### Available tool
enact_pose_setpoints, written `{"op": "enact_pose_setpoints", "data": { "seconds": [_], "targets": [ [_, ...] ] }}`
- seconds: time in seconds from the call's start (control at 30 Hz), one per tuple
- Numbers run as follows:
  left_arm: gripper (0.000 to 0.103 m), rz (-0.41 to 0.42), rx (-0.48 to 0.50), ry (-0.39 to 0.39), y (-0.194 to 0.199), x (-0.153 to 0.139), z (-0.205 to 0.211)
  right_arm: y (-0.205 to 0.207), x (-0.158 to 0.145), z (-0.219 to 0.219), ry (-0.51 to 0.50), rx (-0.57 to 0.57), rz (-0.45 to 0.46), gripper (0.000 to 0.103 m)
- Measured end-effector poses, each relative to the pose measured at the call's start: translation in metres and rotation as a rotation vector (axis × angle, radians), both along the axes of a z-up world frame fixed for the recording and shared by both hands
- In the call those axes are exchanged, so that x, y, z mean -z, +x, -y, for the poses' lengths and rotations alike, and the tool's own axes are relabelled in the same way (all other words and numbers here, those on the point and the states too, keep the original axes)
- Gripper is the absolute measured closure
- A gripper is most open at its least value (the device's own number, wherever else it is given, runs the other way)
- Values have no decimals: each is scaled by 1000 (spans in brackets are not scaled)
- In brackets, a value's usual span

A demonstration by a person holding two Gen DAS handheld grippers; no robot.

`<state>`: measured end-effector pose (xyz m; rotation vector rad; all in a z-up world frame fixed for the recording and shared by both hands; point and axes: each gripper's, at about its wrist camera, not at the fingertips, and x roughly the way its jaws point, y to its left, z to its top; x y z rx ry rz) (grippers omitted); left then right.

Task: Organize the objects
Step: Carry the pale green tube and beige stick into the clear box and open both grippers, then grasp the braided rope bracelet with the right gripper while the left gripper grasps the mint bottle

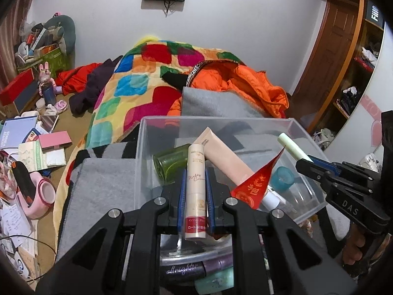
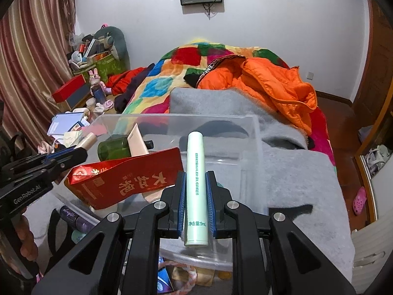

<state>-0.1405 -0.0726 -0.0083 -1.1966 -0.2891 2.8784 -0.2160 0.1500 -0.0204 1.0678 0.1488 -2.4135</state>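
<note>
clear glossy plastic bin [image 2: 248, 132] | fuzzy grey cloth blanket [image 2: 302, 179] | shiny red foil packet [image 2: 137, 177]

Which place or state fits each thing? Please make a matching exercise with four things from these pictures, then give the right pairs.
Things:
1. cream tube
2. pale green tube
3. green bottle
4. red packet

Places or states:
A. lying on its side inside the clear bin
B. clamped in the right gripper
C. leaning over the bin's edge
D. clamped in the left gripper

Pairs: 1-D, 2-B, 3-A, 4-C
</note>
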Motion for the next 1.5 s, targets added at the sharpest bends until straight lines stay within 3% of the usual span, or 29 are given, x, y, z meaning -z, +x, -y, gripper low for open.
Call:
{"op": "enact_pose_setpoints", "data": {
  "seconds": [0.5, 0.67, 0.83, 0.97, 1.17, 1.4, 1.5],
  "targets": [
    [86, -5, 18, 2, 10, 1, -4, 4, 5, 9, 27, -20, 0, 89],
    [74, -30, 10, 8, 20, -9, -4, 13, -3, 5, 9, -37, -8, 86],
    [68, -55, 14, 20, 34, -19, -5, 25, -14, -2, -12, -47, -42, 71],
    [56, -81, 12, -2, 48, -26, -11, 41, -23, -7, -27, -65, -68, 65],
    [37, -129, 19, -33, 75, -36, -21, 68, -32, -11, -29, -86, -122, 47],
    [20, -136, 49, -47, 102, -33, -29, 94, -32, -18, -22, -115, -149, 36],
    [17, -113, 57, -42, 107, -23, -29, 98, -26, -26, -20, -105, -138, 35]
  ]
}}
